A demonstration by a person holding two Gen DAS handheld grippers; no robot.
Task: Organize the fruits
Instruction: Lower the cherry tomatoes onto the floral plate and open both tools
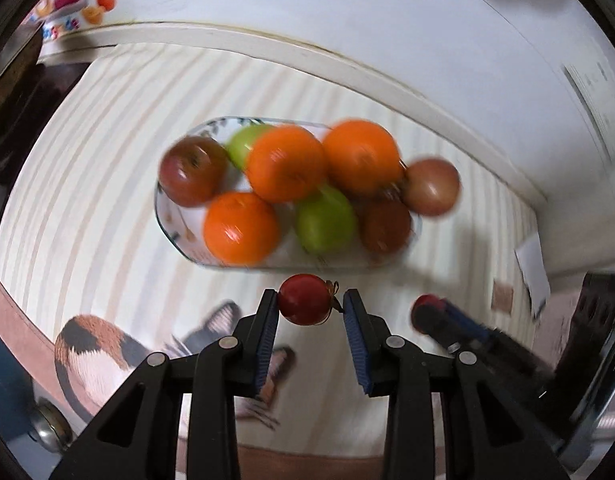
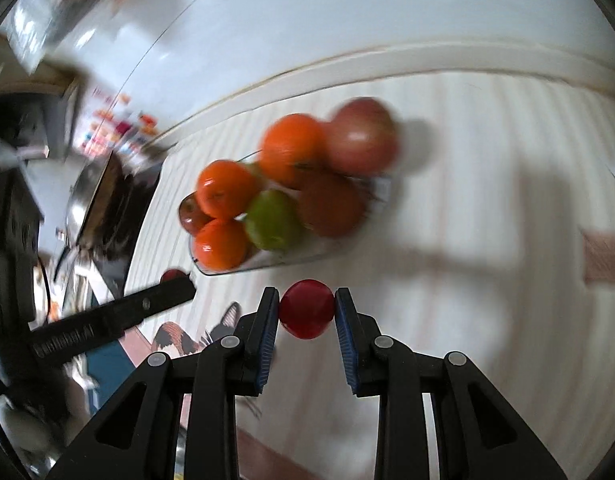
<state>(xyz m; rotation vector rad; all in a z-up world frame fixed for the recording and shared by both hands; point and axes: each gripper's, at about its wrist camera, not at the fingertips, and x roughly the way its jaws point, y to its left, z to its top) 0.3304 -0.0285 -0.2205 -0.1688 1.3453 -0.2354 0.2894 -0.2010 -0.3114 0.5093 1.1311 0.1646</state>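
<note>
At lower centre of each wrist view, the left gripper and right gripper each clamp a small red fruit just below the fruit-filled glass dish on the striped desk.

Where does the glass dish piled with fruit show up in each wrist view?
Left wrist: glass dish sits centre frame, just beyond the small red fruit in the left tongs.
Right wrist: dish left of centre, tilted.
Shared landmark: the green apple beside the front orange.
</note>
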